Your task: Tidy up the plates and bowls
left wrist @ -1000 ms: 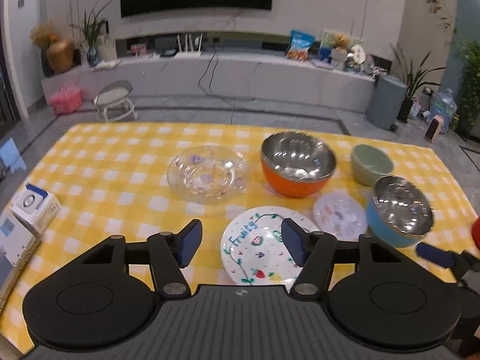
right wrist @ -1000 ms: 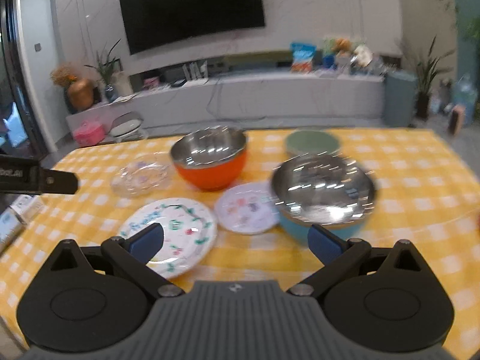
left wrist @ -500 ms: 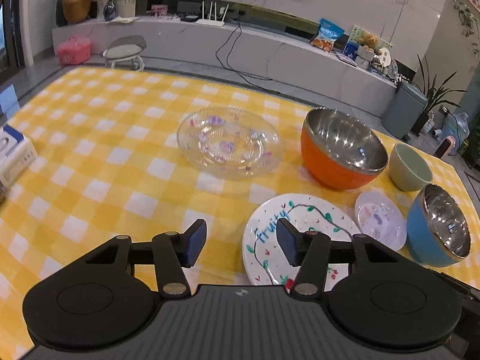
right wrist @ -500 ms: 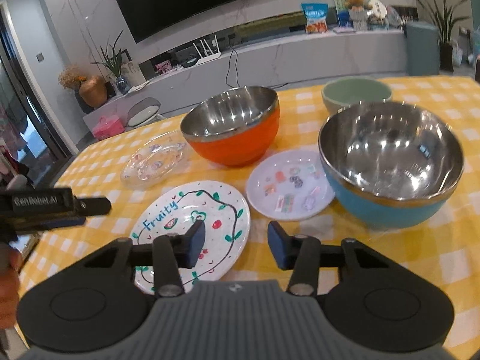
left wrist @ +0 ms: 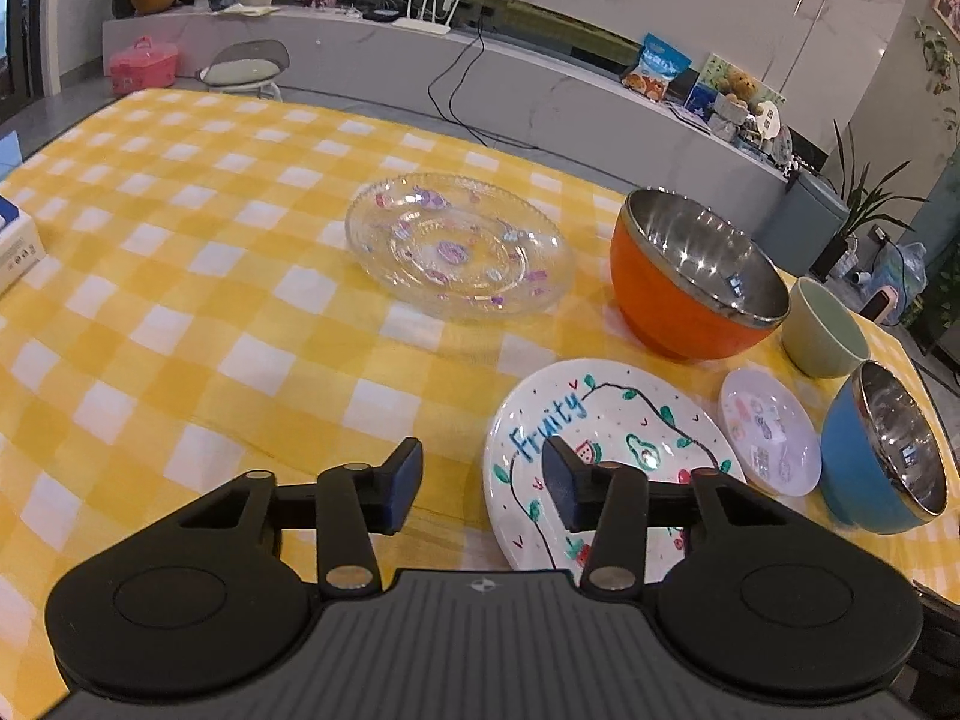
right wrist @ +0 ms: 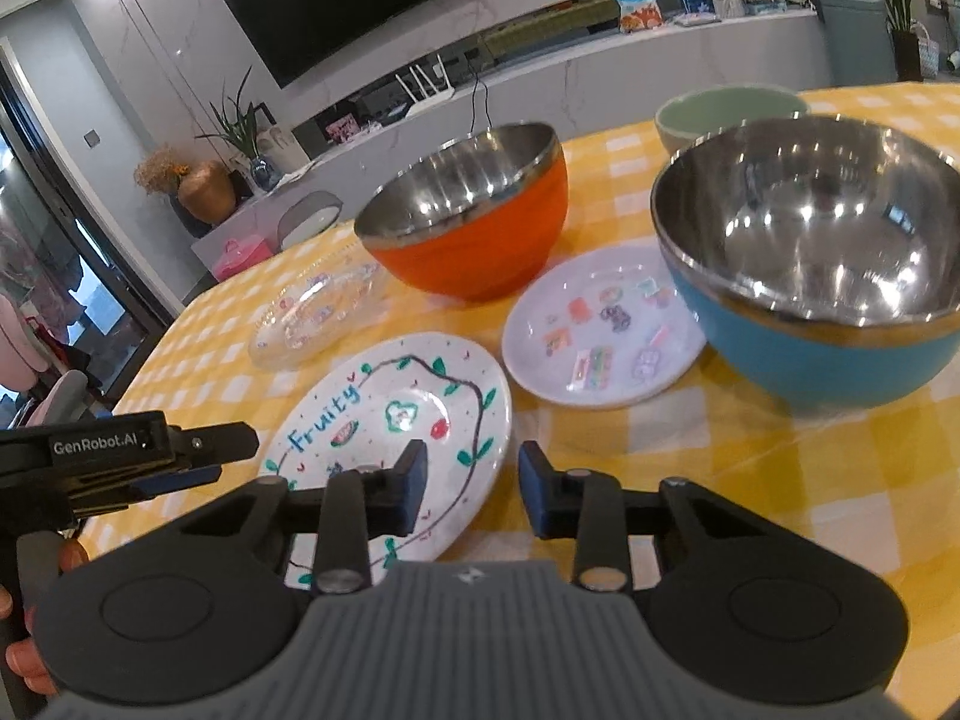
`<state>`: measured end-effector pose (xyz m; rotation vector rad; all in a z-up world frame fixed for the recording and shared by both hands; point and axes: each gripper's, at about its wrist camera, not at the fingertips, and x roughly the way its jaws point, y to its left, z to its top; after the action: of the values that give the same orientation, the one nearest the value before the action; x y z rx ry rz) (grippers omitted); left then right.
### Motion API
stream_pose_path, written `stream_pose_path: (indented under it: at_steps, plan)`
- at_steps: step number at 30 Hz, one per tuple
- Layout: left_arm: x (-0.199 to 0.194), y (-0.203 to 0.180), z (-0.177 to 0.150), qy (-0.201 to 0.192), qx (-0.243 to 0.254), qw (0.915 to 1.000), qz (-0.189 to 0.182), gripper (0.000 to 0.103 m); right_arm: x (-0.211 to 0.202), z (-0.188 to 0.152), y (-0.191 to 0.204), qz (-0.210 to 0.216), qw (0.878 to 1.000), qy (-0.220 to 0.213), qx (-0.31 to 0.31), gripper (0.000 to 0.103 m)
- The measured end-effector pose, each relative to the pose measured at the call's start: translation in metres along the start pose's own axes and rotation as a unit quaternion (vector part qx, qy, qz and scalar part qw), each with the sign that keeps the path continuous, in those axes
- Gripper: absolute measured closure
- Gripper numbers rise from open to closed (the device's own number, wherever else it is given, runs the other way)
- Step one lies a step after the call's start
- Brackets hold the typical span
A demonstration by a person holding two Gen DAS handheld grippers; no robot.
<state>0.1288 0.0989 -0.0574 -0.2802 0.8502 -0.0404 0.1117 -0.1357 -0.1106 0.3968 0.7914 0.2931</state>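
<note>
On the yellow checked table lie a white "Fruity" plate (left wrist: 606,438) (right wrist: 396,414), a small white sticker plate (left wrist: 768,429) (right wrist: 600,330), a clear glass plate (left wrist: 459,243) (right wrist: 318,315), an orange steel bowl (left wrist: 690,288) (right wrist: 474,222), a blue steel bowl (left wrist: 882,450) (right wrist: 822,252) and a green bowl (left wrist: 822,324) (right wrist: 720,111). My left gripper (left wrist: 480,483) is open and empty, low over the Fruity plate's left edge. My right gripper (right wrist: 474,492) is open and empty at that plate's near right edge. The left gripper (right wrist: 180,456) also shows in the right wrist view.
A white box (left wrist: 15,246) sits at the table's left edge. Beyond the table stand a long TV bench (left wrist: 480,72), a stool (left wrist: 243,69) and a pink case (left wrist: 144,63). The blue bowl stands near the table's right edge.
Both grippers have moved lower and closer to the Fruity plate. The right gripper's jaws have narrowed from wide open. The left view has shifted left and down.
</note>
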Motion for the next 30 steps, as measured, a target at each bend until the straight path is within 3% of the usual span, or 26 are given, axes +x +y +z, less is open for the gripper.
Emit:
stream_pose_path:
  at_steps: [6,14,20,30]
  plan:
    - [0.008,-0.001,-0.004,0.013,-0.002,0.9999,-0.006,0.057,0.004,-0.002,-0.001,0.002,1.0,-0.007,0.0,0.074]
    - [0.014,0.0,-0.008,0.019,-0.01,0.9995,-0.023,0.085,0.004,-0.003,-0.004,0.002,1.0,-0.011,0.0,0.084]
    - [0.011,-0.004,-0.009,0.015,-0.002,0.9998,-0.013,0.088,0.003,-0.003,-0.009,0.004,1.0,-0.01,0.014,0.092]
    - [-0.005,-0.012,-0.005,0.011,0.016,0.9998,0.008,0.091,-0.007,-0.001,-0.011,0.018,0.999,-0.003,0.033,0.093]
